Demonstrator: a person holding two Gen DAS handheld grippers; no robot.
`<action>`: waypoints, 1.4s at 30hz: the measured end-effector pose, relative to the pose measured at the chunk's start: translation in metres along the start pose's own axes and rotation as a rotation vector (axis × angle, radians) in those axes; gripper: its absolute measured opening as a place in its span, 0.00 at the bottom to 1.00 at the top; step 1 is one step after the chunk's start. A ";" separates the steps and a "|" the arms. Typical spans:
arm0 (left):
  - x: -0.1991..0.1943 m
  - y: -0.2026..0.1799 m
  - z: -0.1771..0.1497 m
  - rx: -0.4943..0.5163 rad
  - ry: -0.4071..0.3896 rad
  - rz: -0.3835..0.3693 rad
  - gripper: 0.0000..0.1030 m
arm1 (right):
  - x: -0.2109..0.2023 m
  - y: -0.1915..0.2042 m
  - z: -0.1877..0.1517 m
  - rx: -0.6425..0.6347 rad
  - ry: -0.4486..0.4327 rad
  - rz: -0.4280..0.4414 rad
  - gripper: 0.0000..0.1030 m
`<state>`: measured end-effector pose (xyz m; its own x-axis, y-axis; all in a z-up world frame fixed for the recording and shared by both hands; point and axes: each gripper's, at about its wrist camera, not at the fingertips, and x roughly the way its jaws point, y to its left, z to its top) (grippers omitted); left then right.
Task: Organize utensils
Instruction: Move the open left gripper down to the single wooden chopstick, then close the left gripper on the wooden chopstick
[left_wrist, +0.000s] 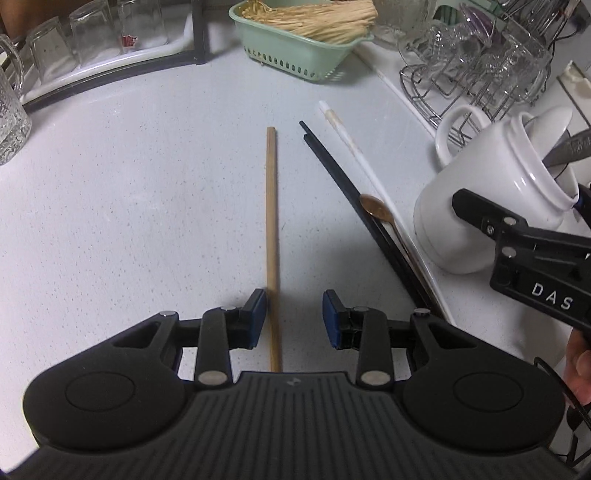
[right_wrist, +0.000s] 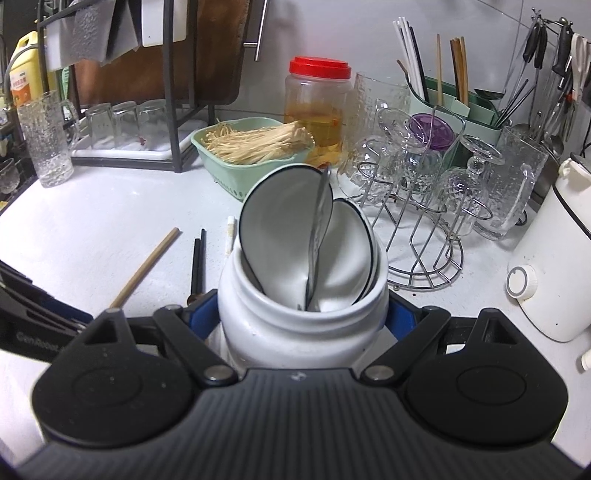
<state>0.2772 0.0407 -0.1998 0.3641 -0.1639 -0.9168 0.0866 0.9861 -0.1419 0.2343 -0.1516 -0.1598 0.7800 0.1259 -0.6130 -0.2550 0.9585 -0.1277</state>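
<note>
Left tool (left_wrist: 293, 315): pointed steeply down at the worktop (left_wrist: 129, 203), jaws apart with nothing pressed. The wooden chopstick (left_wrist: 271, 221) runs between the two blue pads, hard against the left pad (left_wrist: 258, 314) and with a clear gap to the right one. My guess is it is lined up this way so the jaws can close across the stick near its close end.

Right tool (right_wrist: 301, 325): clamped on the white jar (right_wrist: 295, 332), one blue pad on each side just under the rim. It looks to be steadying the jar and tipping its mouth towards the loose pieces, so the other hand has a place to drop them.

Jar contents: two white spoons (right_wrist: 275, 229) with dark edges and a metal utensil (right_wrist: 319, 225) stand in it, bowls up. They fill much of the mouth, and the freest slot seems to be along the rim.

Loose utensils: right of the wooden chopstick lie a pair of black chopsticks (left_wrist: 332, 166), a small brown spoon (left_wrist: 376, 208) resting on them, and a white chopstick (left_wrist: 347, 136). All point away from the left tool, and the jar stands just beyond them.

Open room: bare worktop to the left of the wooden chopstick, well clear of the glass mug (left_wrist: 11, 122).

Tight spots: the black chopsticks are near on the right, so a sideways swing could scatter them. The wire rack of glasses (right_wrist: 424, 206) stands just beside the jar, and the green basket (right_wrist: 236, 162) sits behind it.

Worktop edge: not in view on the near side, so I cannot tell how far the stick's close end lies from it.
</note>
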 end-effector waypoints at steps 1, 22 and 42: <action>0.000 -0.001 0.000 0.002 -0.001 0.007 0.36 | 0.000 0.000 0.000 -0.003 0.000 0.003 0.90; -0.021 -0.021 -0.034 -0.073 -0.006 0.089 0.05 | 0.004 -0.006 0.001 -0.068 -0.012 0.074 0.90; -0.052 -0.051 -0.112 -0.233 0.034 0.015 0.06 | 0.006 -0.014 0.002 -0.129 -0.021 0.145 0.90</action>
<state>0.1501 0.0017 -0.1861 0.3318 -0.1521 -0.9310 -0.1368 0.9687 -0.2070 0.2433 -0.1635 -0.1605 0.7412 0.2671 -0.6159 -0.4357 0.8893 -0.1387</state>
